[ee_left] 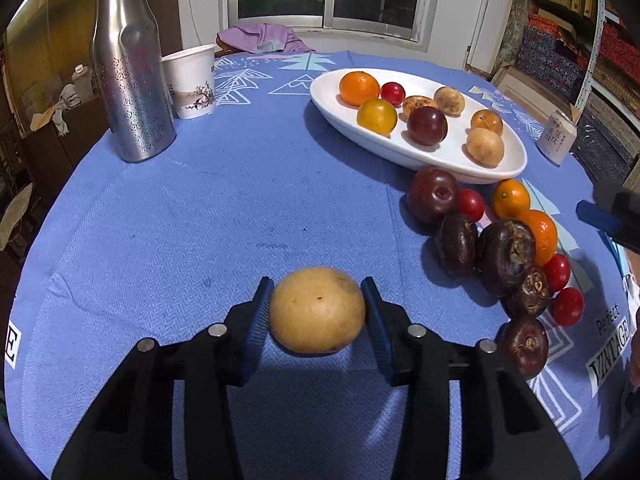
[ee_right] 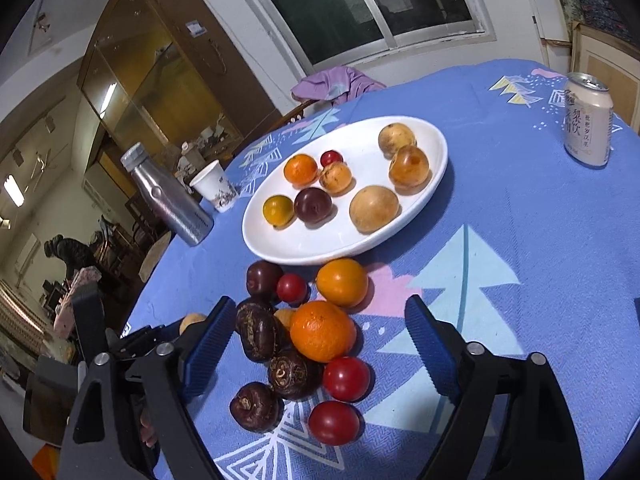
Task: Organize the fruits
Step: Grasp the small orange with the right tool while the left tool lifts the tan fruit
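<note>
Fruit point(ee_left: 317, 310), round, tan, faintly speckled, sits gripped between left gripper point(ee_left: 317, 312) fingers; right gripper point(ee_right: 320, 344) fingers spread wide.

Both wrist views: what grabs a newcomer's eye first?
The left gripper closed on a pale yellow fruit at the near edge of the blue tablecloth. Next, the white oval plate holding eight fruits, and the loose fruit pile in front of it, under the open right gripper.

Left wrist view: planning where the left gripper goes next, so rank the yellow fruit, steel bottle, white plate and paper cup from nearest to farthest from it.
1. Yellow fruit, between the fingers.
2. White plate, ahead right.
3. Steel bottle, ahead left.
4. Paper cup, behind the bottle.
</note>
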Tool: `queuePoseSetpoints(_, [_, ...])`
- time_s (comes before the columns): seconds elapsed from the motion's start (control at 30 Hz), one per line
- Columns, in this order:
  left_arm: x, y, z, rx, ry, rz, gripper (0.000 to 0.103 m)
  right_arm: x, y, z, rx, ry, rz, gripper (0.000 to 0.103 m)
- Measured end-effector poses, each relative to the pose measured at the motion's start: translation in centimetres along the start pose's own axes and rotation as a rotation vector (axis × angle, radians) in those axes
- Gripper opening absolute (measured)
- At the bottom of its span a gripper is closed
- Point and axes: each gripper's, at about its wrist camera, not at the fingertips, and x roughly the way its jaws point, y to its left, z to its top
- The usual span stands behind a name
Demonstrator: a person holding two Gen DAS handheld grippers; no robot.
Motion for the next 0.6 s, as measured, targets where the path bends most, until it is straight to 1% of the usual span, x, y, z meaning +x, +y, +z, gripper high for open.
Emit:
queuePoseSetpoints(0.03, [0.0,0.0,0.0,0.0,0.0,0.001,0.044,0.3,0.0,-0.1,0.001,0.012,0.003,0.077])
queuePoseSetpoints(0.13, [0.0,-0.1,-0.1,0.002,0.001,0.004,0.044,1.3,0.2,-0.5,-0.005,0.05,0.0,0.069])
queuePoseSetpoints(0.23, [-0.1,-0.2,-0.1,0.004,0.001,0.008,0.044,2.3,0.3,-0.9,-0.005,0.086,-0.005,0.068])
queuePoseSetpoints(0.33, [-0.1,-0.2,-0.1,0.006,0.001,0.011,0.044,3.1,-0.1,-1.0,0.022,0.107,0.002,0.068])
queuePoseSetpoints(0.43, [-0.1,-0.2,-0.1,0.007,0.001,0.012,0.044,3.6,-0.5,-0.9,0.044,0.12,-0.002,0.068])
queuePoseSetpoints(0.6, [0.1,-0.3,-0.1,0.009,0.004,0.016,0.044,4.6,-0.9,-1.0,0.079,0.146,0.019,0.067])
